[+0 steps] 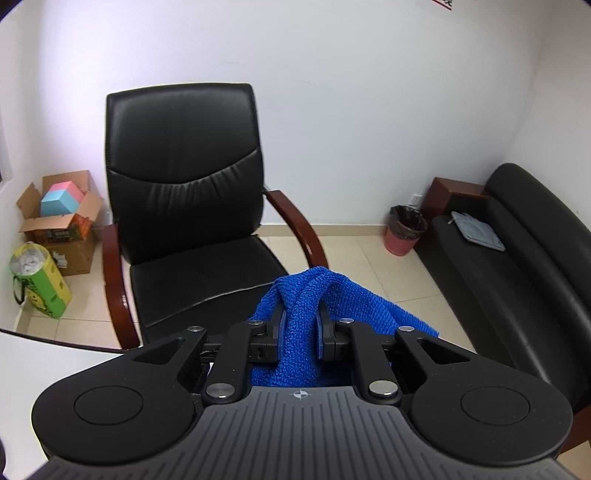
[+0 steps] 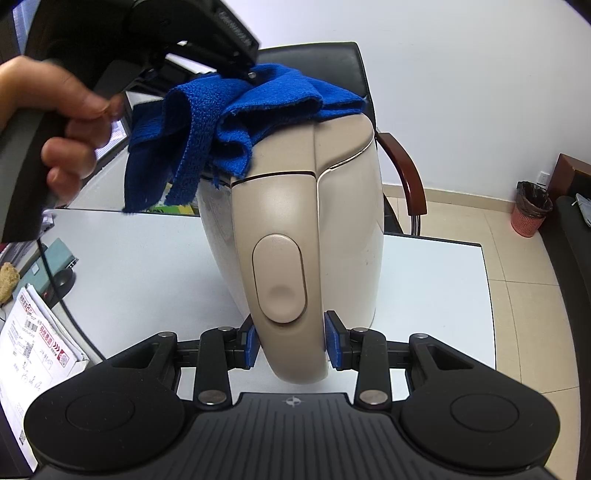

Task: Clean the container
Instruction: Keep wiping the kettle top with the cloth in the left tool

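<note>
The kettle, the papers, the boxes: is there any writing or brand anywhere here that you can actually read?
None reads clearly.
Beige kettle: no brand or label shows.
Shipping label on the white table: barcode and red print, too small to read.
Green bag: dark print, blurred.
Cardboard box: printed side, illegible.
Red sign on the wall: cut off by the edge.

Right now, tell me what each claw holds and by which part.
Left claw grips the blue cloth by a bunched fold. Right claw clamps the beige kettle by its handle.
</note>
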Motion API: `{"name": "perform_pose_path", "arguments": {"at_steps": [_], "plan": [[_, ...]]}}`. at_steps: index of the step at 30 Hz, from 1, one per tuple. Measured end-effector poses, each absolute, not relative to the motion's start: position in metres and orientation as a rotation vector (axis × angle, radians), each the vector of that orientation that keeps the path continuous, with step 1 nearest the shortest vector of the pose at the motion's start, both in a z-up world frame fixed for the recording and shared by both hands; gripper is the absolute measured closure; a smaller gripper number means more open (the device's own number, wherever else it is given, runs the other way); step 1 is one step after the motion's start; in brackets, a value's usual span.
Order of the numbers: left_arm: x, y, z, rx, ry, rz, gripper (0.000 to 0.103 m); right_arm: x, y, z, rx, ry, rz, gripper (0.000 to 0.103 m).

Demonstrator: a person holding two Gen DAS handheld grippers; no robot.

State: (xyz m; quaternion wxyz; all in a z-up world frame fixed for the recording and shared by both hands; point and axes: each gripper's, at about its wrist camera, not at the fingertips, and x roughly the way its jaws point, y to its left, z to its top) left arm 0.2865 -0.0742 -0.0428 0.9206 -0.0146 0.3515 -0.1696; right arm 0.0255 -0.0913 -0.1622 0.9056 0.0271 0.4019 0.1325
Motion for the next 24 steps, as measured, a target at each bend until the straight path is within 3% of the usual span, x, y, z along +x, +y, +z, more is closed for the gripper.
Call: {"name": "perform_pose_path", "arguments": {"at_steps": [24], "plan": [[0.222, -0.103, -0.037, 0.006, 0.703, -0.497, 0.086, 0.036, -0.096, -0.164, 0.05, 0.834, 0.268, 0.066]]}}
